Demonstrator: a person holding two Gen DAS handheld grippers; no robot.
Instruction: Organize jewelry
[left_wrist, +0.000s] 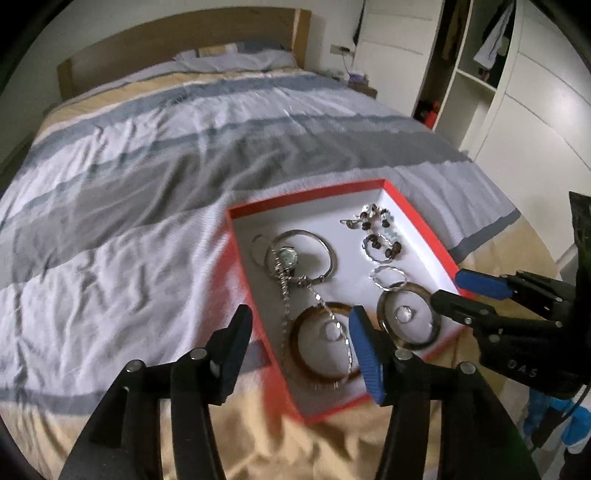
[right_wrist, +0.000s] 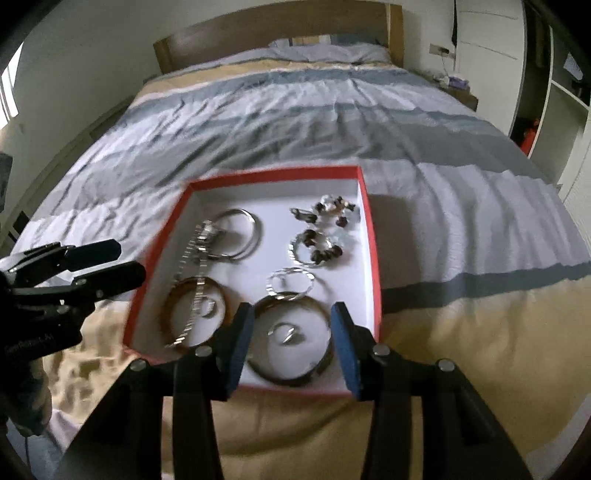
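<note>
A red box (left_wrist: 306, 196) (right_wrist: 273, 171) with a white inside lies on the bed near its foot. It holds silver bangles (left_wrist: 330, 254) (right_wrist: 255, 227), a watch (left_wrist: 284, 256) on a chain, a brown bangle (left_wrist: 293, 343) (right_wrist: 166, 314), a dark bangle (left_wrist: 410, 346) (right_wrist: 288, 380) with a ring inside, twisted silver rings and a beaded bracelet (left_wrist: 384, 245) (right_wrist: 325, 253). My left gripper (left_wrist: 299, 325) (right_wrist: 127, 260) is open, straddling the box's left wall over the brown bangle, and holds nothing. My right gripper (right_wrist: 291, 314) (left_wrist: 448, 287) is open above the dark bangle, also holding nothing.
The striped duvet (left_wrist: 147, 166) (right_wrist: 443, 166) covers the bed, with a pillow (left_wrist: 236, 59) and wooden headboard (right_wrist: 277, 33) at the far end. White wardrobe shelves (left_wrist: 480, 74) stand to the right of the bed.
</note>
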